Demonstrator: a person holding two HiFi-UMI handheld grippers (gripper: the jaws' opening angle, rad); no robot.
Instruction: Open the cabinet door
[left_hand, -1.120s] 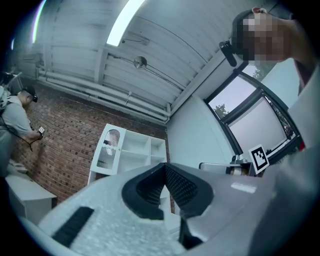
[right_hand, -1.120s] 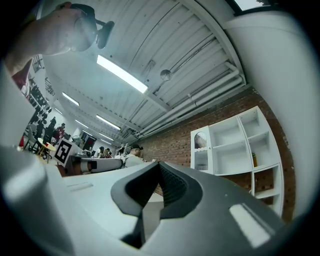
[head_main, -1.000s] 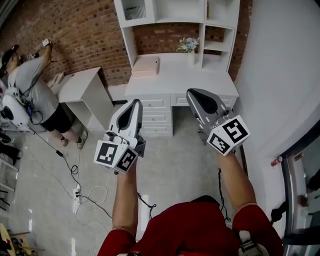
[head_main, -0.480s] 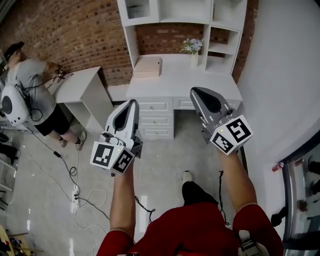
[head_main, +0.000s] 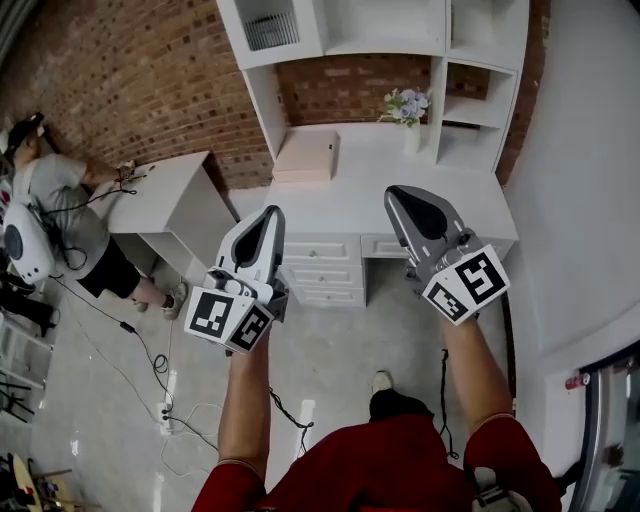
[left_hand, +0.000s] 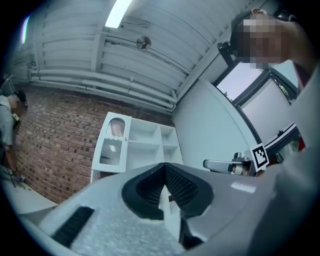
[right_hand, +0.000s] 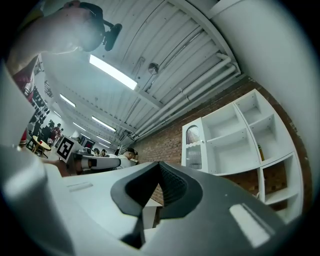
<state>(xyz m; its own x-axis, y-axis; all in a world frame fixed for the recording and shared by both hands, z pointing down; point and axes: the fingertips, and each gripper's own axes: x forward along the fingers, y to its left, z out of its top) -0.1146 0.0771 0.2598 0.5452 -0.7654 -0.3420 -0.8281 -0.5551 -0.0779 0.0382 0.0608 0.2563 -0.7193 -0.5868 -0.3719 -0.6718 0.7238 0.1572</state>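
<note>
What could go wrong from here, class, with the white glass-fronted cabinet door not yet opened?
1. The left gripper and right gripper are both shut and empty, so neither could take the white glass-fronted cabinet door without opening first.
2. A white power strip with loose cables lies on the floor nearby and a foot could snag it.
3. The vase of flowers on the white desk might get knocked.
</note>
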